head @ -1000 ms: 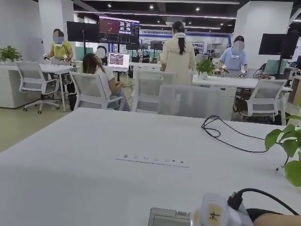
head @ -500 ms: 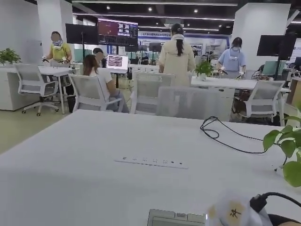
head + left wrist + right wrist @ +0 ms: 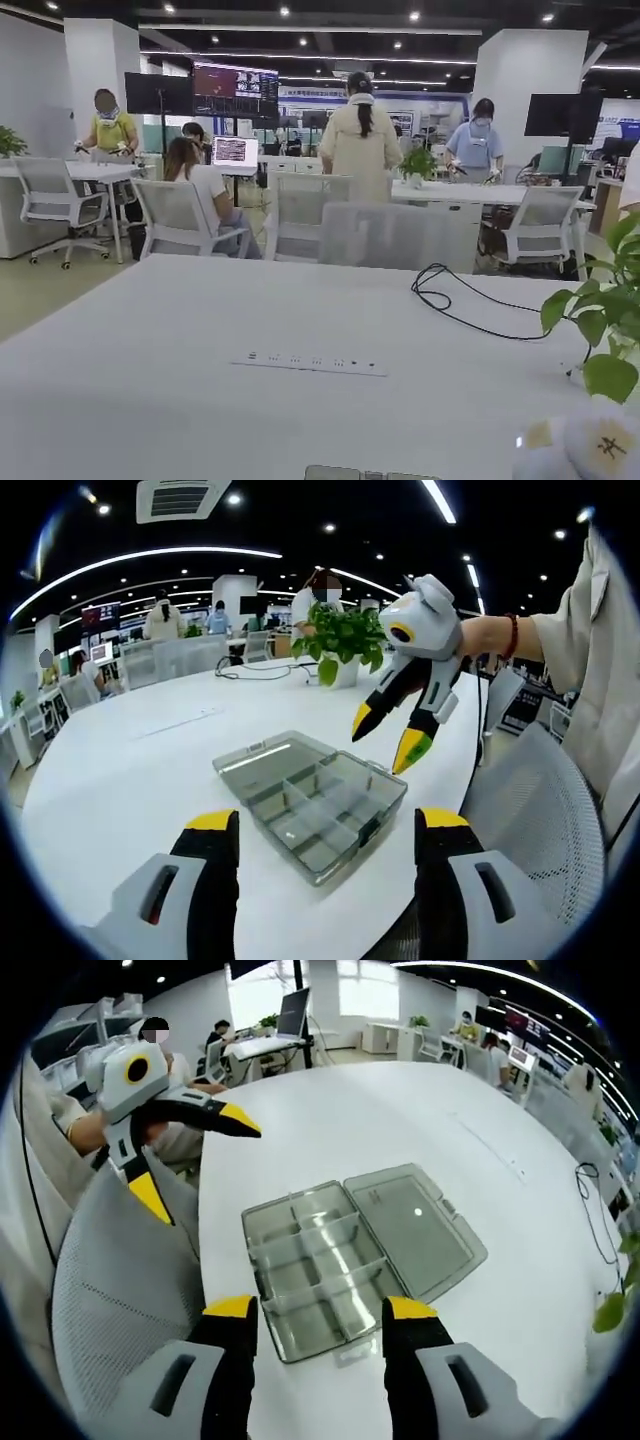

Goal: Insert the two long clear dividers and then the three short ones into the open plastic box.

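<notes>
Hovering above the near edge of the desk point(image 3: 200, 330), the left gripper point(image 3: 327, 820) and the right gripper point(image 3: 320, 1308) both stand released, jaws spread wide and holding nothing; between and below them lies the open plastic box point(image 3: 300, 1290), close to that edge, its lid point(image 3: 415, 1220) folded flat toward the middle of the desk; clear dividers point(image 3: 305, 1235) appear to stand inside the box already, splitting it into compartments, though their exact count is hard to read. The head view looks out across the room, with the box a mere sliver at its bottom; a gripper lowered half-blind could clip a divider and tilt it out of its slot, or nudge the light box off the near edge; clear plastic also hides a divider that is not fully seated.
</notes>
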`<state>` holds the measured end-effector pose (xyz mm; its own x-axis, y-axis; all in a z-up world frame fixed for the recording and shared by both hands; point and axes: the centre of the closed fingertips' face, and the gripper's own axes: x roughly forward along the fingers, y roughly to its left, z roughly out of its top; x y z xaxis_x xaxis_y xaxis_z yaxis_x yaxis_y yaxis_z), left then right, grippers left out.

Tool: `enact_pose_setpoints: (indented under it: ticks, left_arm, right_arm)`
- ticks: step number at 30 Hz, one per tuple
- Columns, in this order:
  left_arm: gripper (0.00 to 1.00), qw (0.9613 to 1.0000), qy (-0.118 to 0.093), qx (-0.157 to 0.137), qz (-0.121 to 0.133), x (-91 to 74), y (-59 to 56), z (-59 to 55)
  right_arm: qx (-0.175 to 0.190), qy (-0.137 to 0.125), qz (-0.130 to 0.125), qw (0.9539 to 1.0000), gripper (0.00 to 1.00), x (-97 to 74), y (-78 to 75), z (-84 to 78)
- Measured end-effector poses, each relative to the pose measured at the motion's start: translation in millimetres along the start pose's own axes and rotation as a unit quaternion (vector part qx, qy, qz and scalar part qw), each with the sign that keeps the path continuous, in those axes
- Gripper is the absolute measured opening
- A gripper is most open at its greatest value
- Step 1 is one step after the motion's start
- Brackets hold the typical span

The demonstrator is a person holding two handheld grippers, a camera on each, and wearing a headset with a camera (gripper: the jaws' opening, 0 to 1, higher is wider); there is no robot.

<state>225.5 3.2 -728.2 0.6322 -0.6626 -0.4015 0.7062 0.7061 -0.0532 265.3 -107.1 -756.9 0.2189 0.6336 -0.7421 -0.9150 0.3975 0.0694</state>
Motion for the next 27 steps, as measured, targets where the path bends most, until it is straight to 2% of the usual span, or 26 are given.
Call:
enact_pose_setpoints:
  ticks: [3, 7, 11, 14, 20, 23, 24, 27]
  left_arm:
    - [0.75, 0.9999, 0.005, 0.001, 0.009, -7.2, 4.1, -0.1]
    - [0.77, 0.9997, 0.012, -0.001, 0.022, -18.3, 10.2, -2.5]
    - [0.8, 0.9993, 0.023, -0.004, 0.031, -26.2, 12.7, -7.7]
    - [0.82, 0.9991, 0.021, -0.015, 0.034, -29.2, 12.7, -8.8]
    - [0.88, 0.9986, 0.004, -0.035, 0.038, -33.8, 10.6, -4.3]
    - [0.91, 0.9981, -0.007, -0.047, 0.039, -36.8, 9.8, -0.1]
    - [0.94, 0.9979, -0.009, -0.049, 0.04, -38.1, 10.1, 0.7]
    - [0.96, 0.9977, -0.01, -0.053, 0.041, -40.5, 10.3, 1.1]
  right_arm:
    - [0.02, -0.022, -0.016, 0.9994, 0.61, -10.7, -0.9, 0.1]
    - [0.058, -0.061, -0.041, 0.9956, 0.68, -25.9, 1.1, -3.1]
    - [0.076, -0.087, -0.048, 0.9921, 0.75, -35.6, 10.1, -9.4]
    - [0.088, -0.104, -0.056, 0.9891, 0.82, -40.5, 15.4, -13.5]
    - [0.123, -0.148, -0.073, 0.9787, 0.99, -48.7, 23.2, -15.7]
    - [0.132, -0.173, -0.08, 0.9727, 1.0, -52.5, 25.8, -13.5]
    - [0.142, -0.181, -0.091, 0.969, 1.0, -54.1, 24.9, -13.8]
    - [0.151, -0.19, -0.1, 0.9649, 1.0, -56.7, 25.4, -15.1]
